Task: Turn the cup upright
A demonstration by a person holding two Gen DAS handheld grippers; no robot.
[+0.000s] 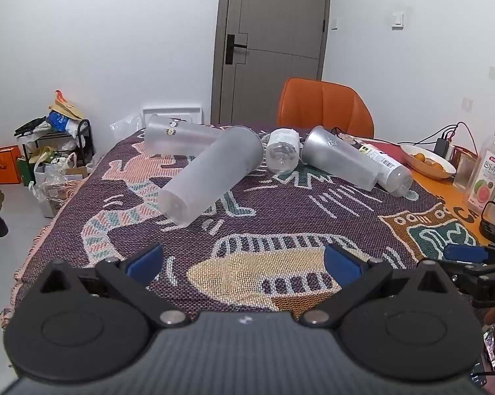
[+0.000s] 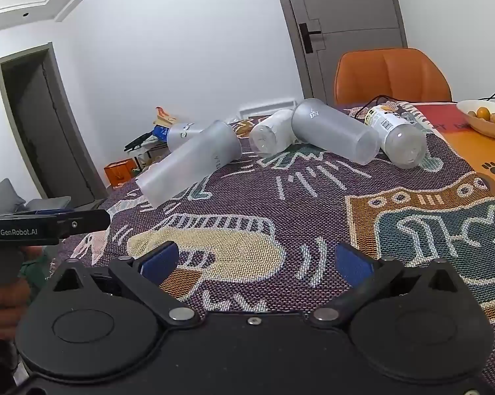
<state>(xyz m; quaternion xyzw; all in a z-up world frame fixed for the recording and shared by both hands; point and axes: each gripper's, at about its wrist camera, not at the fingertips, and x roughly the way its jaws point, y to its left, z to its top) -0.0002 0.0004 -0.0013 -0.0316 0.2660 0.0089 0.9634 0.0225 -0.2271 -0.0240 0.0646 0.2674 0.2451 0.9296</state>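
Note:
Several frosted plastic cups and bottles lie on their sides on a patterned woven cloth. The nearest frosted cup lies diagonally, base toward me; it also shows in the right wrist view. Another frosted cup lies behind it. A grey cup lies to the right, between a small clear bottle and a labelled bottle. My left gripper is open and empty, short of the nearest cup. My right gripper is open and empty over the cloth.
An orange chair stands behind the table. A bowl of oranges, a juice bottle, a small black case and cables sit at the right. Bags and a rack clutter the floor at left.

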